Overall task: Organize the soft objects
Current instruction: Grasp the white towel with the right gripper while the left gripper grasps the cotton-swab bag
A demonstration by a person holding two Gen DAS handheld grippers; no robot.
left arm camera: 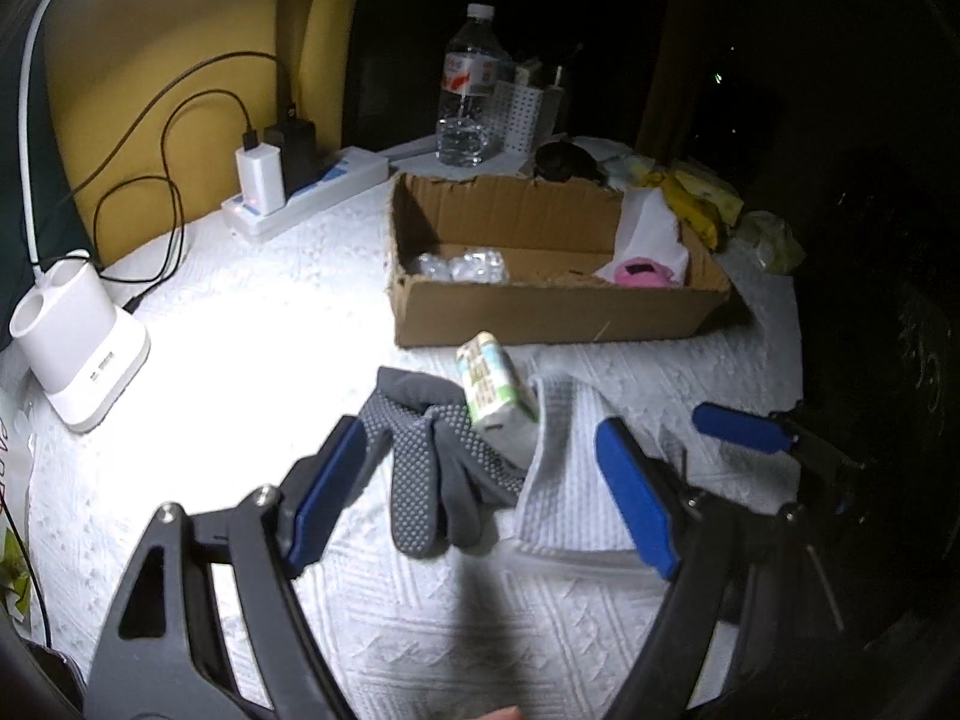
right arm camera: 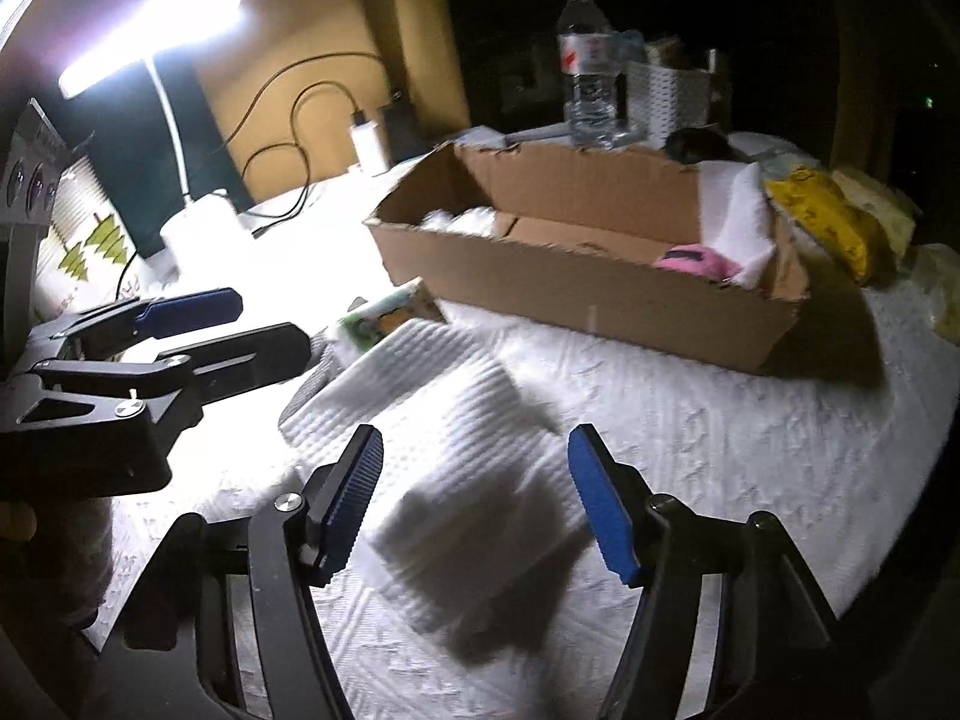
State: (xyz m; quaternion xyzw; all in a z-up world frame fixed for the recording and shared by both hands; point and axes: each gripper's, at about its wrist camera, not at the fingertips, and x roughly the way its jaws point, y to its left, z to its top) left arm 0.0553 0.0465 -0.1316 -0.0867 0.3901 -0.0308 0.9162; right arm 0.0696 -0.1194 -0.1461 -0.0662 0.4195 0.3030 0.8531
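Observation:
A grey dotted glove lies on the white bedspread, with a green-and-white tissue pack leaning on it and a white waffle cloth to its right. My left gripper is open and empty, hovering just above the glove and cloth. My right gripper is open and empty over the white cloth; one of its fingers shows at the right in the left wrist view. A cardboard box behind holds a pink item, white tissue and clear plastic.
A water bottle and a white perforated basket stand behind the box. A power strip with chargers and a white lamp base sit at the left. Yellow packets lie at the box's right.

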